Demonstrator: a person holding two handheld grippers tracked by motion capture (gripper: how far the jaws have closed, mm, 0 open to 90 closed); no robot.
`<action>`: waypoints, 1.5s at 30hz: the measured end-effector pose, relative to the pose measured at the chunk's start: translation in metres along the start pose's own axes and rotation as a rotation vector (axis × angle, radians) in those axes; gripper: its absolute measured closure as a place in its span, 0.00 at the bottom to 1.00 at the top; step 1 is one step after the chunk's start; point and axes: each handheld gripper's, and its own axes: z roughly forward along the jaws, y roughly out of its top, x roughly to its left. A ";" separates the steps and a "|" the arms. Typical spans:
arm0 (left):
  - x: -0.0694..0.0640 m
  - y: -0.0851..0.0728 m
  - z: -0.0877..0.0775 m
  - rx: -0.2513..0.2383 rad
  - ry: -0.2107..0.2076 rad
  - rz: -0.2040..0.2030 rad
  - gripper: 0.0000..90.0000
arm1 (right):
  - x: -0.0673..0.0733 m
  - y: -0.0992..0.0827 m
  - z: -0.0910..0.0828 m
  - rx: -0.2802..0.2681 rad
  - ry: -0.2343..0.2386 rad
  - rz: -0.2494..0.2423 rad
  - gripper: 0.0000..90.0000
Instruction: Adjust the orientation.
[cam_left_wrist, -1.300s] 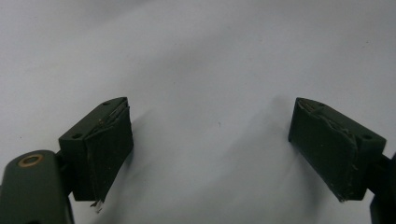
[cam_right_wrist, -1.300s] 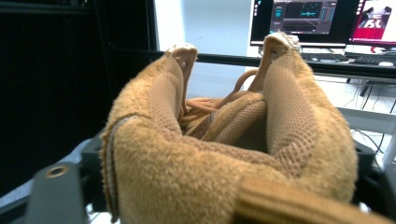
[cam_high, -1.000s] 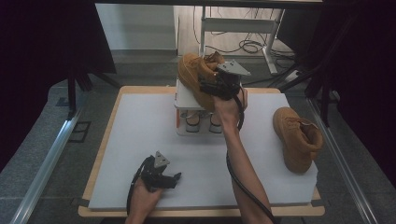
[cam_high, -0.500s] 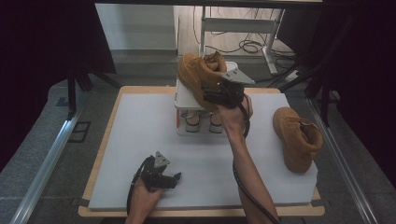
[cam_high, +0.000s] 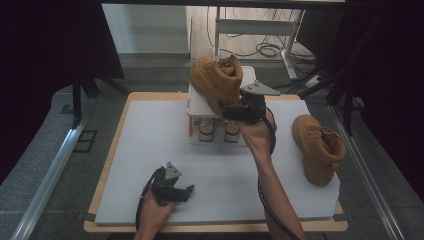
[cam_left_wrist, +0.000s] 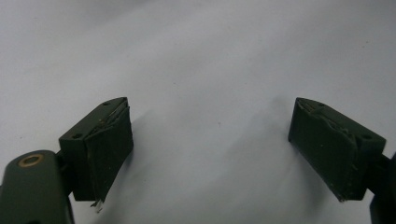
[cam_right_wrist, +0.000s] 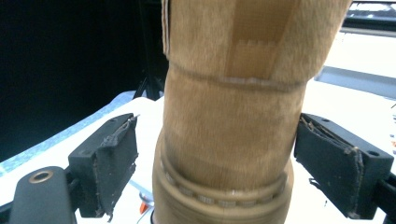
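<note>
At centre frame the right gripper straddles the tan boot's heel, jaws closing but not yet touching; left gripper idles open, lower left.

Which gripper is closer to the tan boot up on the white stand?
The right gripper: its jaws sit either side of the boot at its heel, not yet pressing. The left gripper rests open on the mat near the table's front edge.

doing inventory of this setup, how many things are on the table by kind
tan suede boots: 2 (one on the rack, one lying on the mat)
white shoe rack: 1
handheld black two-jaw grippers: 2 (left, right)
total: 5
</note>
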 end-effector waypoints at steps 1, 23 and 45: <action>0.000 0.000 0.000 0.000 0.000 0.001 0.15 | 0.000 -0.001 -0.001 0.003 0.003 -0.001 0.15; 0.000 0.000 0.000 0.000 0.000 -0.001 0.15 | -0.008 -0.035 -0.034 0.033 0.031 -0.057 0.92; 0.000 0.000 0.000 0.004 0.000 0.002 0.15 | -0.008 -0.047 -0.022 0.043 0.070 -0.075 1.00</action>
